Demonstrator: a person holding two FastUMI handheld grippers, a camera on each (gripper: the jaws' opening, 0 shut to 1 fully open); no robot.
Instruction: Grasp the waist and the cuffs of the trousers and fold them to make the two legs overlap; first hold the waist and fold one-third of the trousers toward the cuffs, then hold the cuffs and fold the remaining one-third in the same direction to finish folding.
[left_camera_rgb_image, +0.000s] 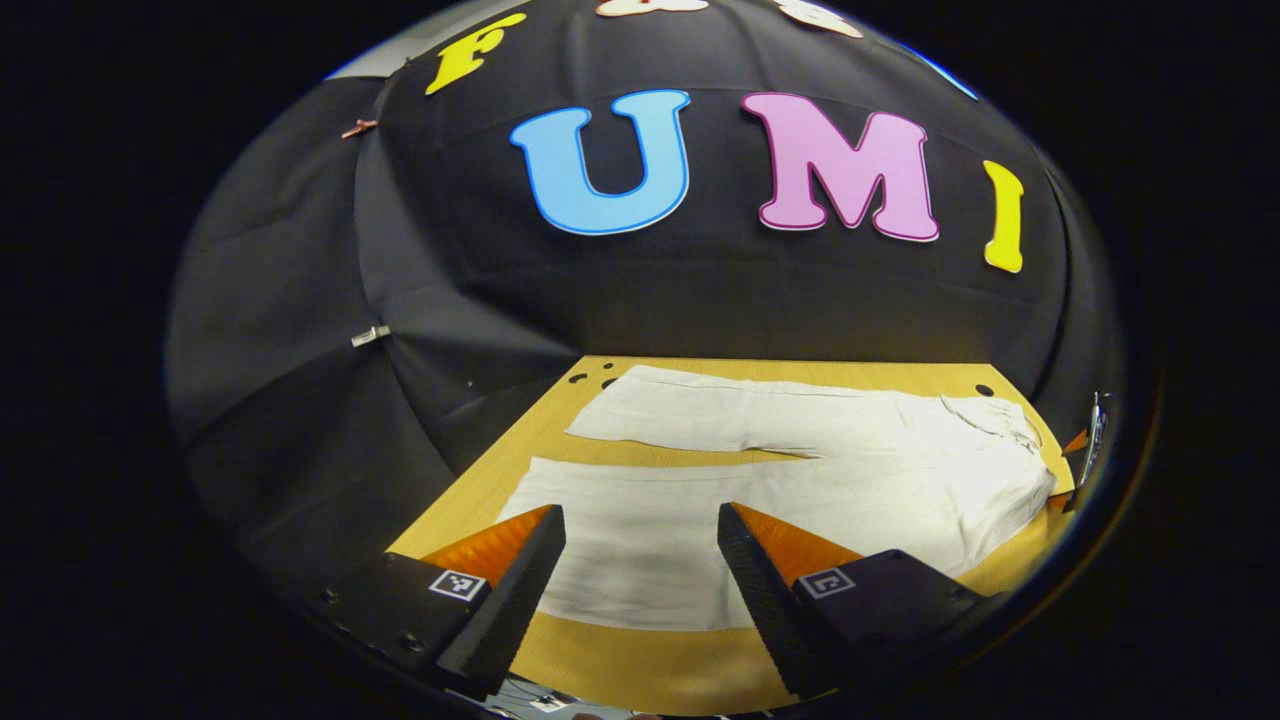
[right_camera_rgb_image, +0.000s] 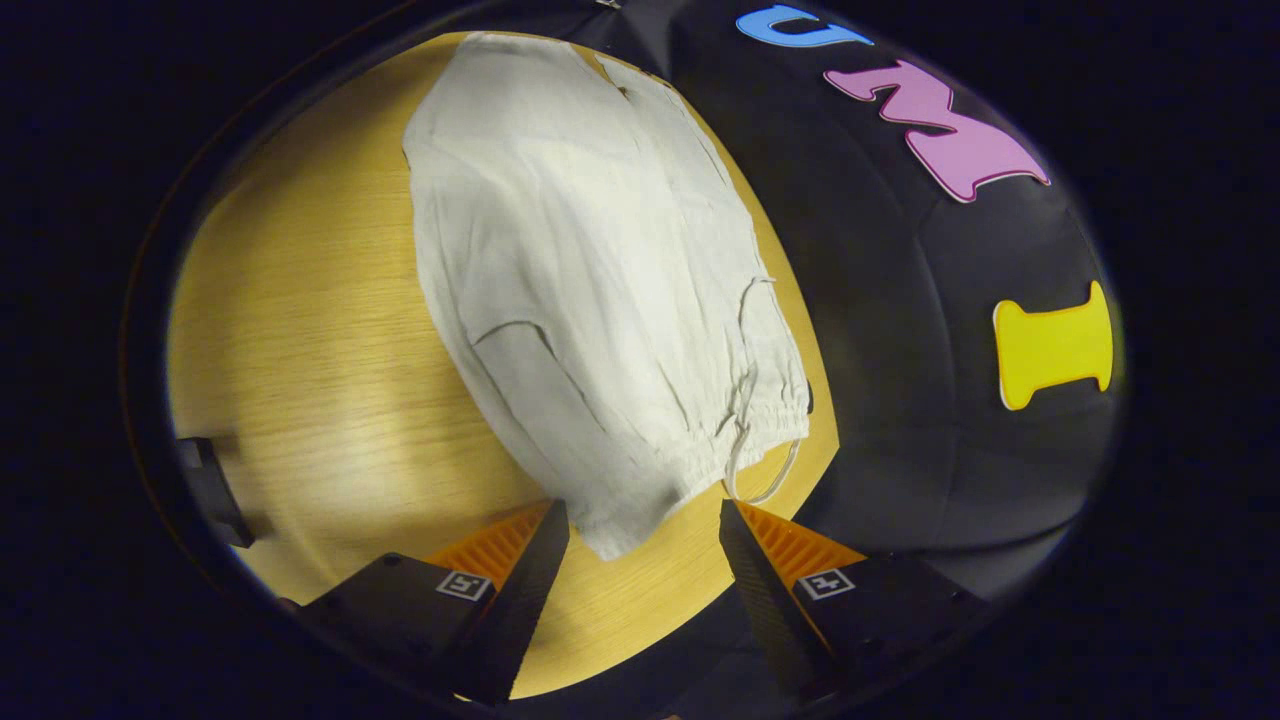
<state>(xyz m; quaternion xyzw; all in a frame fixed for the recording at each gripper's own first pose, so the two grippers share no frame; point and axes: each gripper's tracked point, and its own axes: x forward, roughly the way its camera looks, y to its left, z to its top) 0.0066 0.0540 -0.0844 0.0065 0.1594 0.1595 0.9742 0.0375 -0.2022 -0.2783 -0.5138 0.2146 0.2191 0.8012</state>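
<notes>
- Where the left gripper view looks across the booth, a pair of off-white, lightly creased fabric trousers lies flat and unfolded on the light wooden surface, the two legs side by side with a narrow strip of wood showing between them.
- Cuffs: at the left end in that view, the near leg's cuff just ahead of the left tongs.
- Waist: at the right end in that view, gathered and slightly rumpled, close to the surface's right edge.
- Left tongs: released, fingers spread wide apart with nothing between them; they hang over the near leg of the trousers (contact with the cloth cannot be told).
- Right tongs: released, fingers likewise spread and holding nothing; the right gripper view shows them just short of the near corner of the waistband.
- Waistband detail, right gripper view: elasticated gathered band with a thin pale drawstring looping off its end onto the wood, beside the right-hand finger of the right tongs.
- Trousers in the right gripper view: stretching away from the waist toward the far end of the surface, legs parted by a slim gap at the top.
- Surface: small dark holes near its far left corner in the left gripper view.
- Dark object at the left rim of the right gripper view, standing on the wood (too cropped to identify).
</notes>
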